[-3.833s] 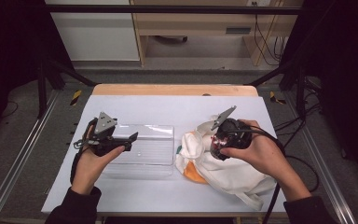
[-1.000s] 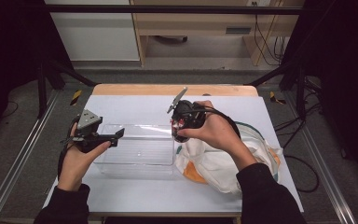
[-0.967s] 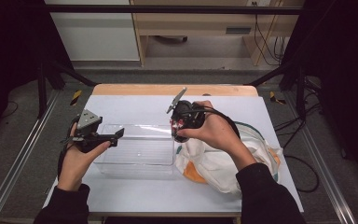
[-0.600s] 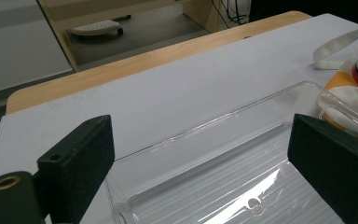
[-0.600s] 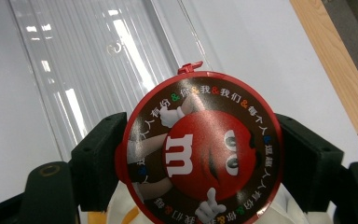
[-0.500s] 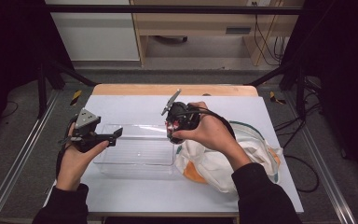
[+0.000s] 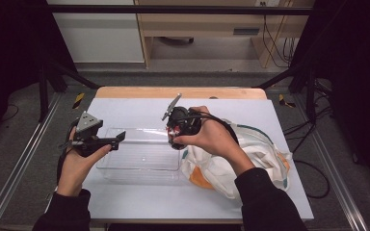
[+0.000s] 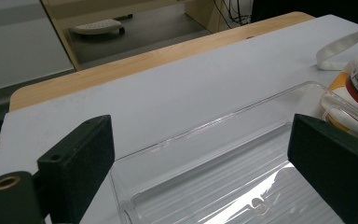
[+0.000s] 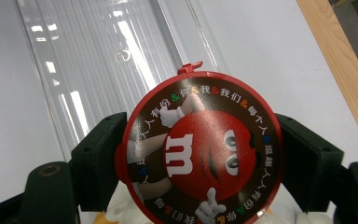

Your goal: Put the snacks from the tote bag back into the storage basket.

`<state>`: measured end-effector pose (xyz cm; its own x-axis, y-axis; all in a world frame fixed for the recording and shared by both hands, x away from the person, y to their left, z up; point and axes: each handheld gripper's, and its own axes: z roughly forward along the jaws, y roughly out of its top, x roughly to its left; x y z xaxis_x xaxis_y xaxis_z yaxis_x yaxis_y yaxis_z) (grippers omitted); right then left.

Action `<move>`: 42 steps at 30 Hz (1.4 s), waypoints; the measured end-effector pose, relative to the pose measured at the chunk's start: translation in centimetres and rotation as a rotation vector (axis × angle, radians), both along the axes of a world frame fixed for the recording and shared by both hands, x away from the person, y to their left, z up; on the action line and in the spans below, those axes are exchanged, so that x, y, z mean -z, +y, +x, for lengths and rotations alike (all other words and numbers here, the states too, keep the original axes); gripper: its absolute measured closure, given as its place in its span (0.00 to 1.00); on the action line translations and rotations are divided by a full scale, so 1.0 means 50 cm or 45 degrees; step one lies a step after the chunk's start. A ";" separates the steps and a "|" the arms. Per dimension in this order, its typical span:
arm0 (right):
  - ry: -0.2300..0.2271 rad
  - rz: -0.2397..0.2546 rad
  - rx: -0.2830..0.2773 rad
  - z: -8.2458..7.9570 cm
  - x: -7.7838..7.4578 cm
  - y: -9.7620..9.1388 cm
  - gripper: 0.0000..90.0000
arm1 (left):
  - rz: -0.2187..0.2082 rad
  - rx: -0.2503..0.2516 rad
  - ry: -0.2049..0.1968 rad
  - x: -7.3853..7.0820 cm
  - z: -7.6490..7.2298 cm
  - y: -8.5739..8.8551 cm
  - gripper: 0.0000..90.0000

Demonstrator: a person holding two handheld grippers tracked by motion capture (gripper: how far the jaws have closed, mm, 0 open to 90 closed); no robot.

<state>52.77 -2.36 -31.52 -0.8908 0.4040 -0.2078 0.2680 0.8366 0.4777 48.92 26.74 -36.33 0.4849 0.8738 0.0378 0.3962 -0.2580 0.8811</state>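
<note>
Mid-transfer, by the look of it: candy tub [image 9: 200, 149] out of cloth bag [image 7: 250, 159], clamped between right gripper [image 7: 176, 132] jaws, held above right end of clear tray [image 7: 142, 156]; not yet set down. Round red lid, cartoon face. Left gripper [image 7: 111, 140] wide open, empty, at tray's left end.

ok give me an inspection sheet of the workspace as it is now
surface: white table with a wooden far edge
job's things: clear tray on the table, nothing seen in it; candy tub with a red lid held over the tray's right end; cloth bag right of the tray
clutter: nothing seen
grippers: left gripper open at the tray's left end; right gripper shut on the tub
cables: black cable on the right gripper; more on the floor at right
surroundings: dark frame, grey floor, wooden furniture beyond
</note>
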 end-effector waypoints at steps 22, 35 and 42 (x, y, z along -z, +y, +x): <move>0.003 -0.003 -0.039 0.001 0.007 0.023 0.27 | -0.004 -0.005 0.004 0.000 0.001 0.008 0.08; 0.012 0.001 -0.051 0.003 0.016 0.041 0.27 | -0.005 -0.006 0.007 -0.001 0.001 0.011 0.08; 0.019 0.003 -0.060 0.005 0.021 0.054 0.27 | -0.007 -0.011 0.007 -0.001 0.001 0.016 0.08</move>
<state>53.00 0.34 -32.58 -0.9120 0.3618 -0.1933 0.2352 0.8473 0.4762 48.98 27.52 -36.26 0.4773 0.8782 0.0303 0.4035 -0.2497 0.8803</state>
